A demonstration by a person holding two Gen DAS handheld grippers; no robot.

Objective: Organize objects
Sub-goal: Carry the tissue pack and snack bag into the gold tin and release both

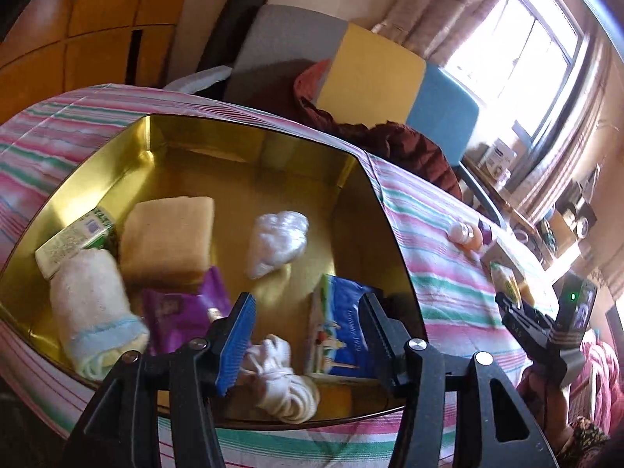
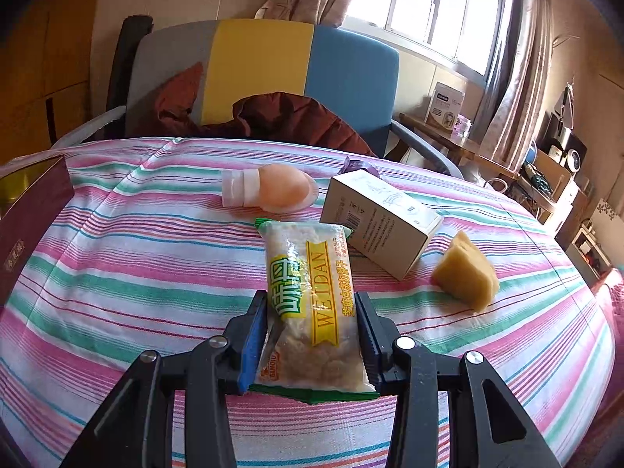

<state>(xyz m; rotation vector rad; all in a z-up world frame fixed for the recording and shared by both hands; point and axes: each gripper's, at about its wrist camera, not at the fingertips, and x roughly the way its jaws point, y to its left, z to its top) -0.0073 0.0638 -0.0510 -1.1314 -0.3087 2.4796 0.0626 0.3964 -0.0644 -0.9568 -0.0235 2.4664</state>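
Right wrist view shows the right claw clamped on a snack packet, whose long axis runs straight out along the fingers over the striped table. Its destination, the gold-lined tin, lies far to this claw's left, so the carry must sweep leftward. Left wrist view shows the left claw standing half open with nothing gripped, poised above a coiled white cord inside the tin beside a blue packet. Still outside wait a white box, a yellow sponge wedge and a peach bottle.
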